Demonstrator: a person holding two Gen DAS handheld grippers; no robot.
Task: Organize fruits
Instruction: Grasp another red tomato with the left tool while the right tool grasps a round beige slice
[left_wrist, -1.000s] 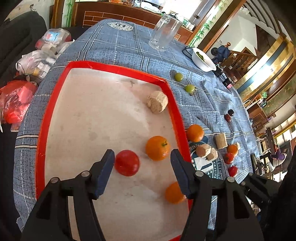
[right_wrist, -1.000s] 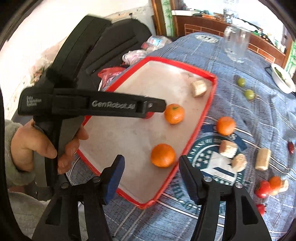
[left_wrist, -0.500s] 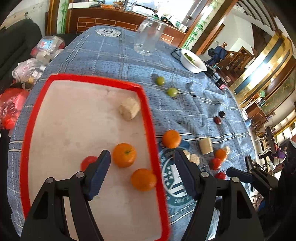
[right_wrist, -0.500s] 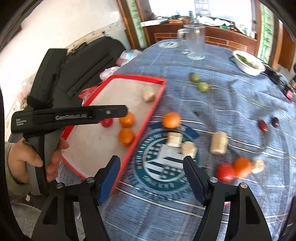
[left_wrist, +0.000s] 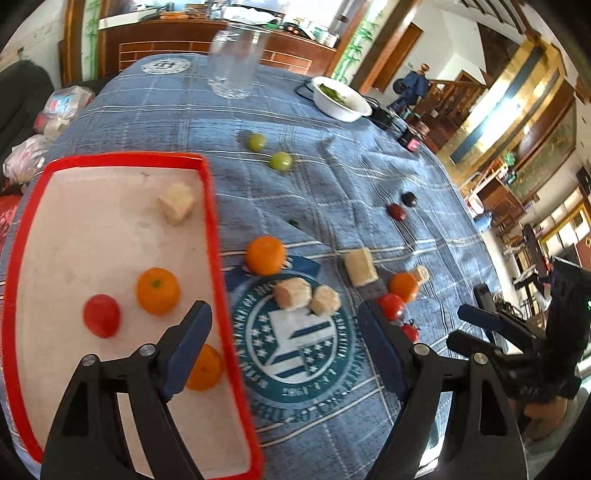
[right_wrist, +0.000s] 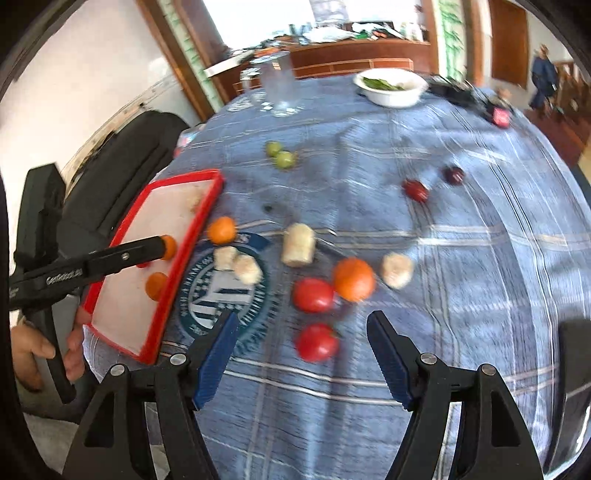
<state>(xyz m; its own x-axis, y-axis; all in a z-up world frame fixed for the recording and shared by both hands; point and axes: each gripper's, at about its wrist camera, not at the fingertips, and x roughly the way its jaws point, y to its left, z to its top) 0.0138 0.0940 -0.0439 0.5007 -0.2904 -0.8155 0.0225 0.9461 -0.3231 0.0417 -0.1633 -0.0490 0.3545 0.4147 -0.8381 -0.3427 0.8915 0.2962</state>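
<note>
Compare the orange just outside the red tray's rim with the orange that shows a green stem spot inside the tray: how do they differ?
Place: the outside orange sits on the blue cloth beside the tray's rim; the stem-spot orange lies on the tray's pale floor. Pose: the stem-spot orange shows its green stem end to the left wrist camera; the outside orange shows none. Neighbours: the stem-spot orange has a red tomato beside it; the outside one lies near pale chunks. Both are round, orange, similar in size, and ungripped.

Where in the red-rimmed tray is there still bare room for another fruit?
The tray is bare along its left rim and far corner, left of the pale chunk. Its near right part is crowded: tomato, two oranges.
</note>
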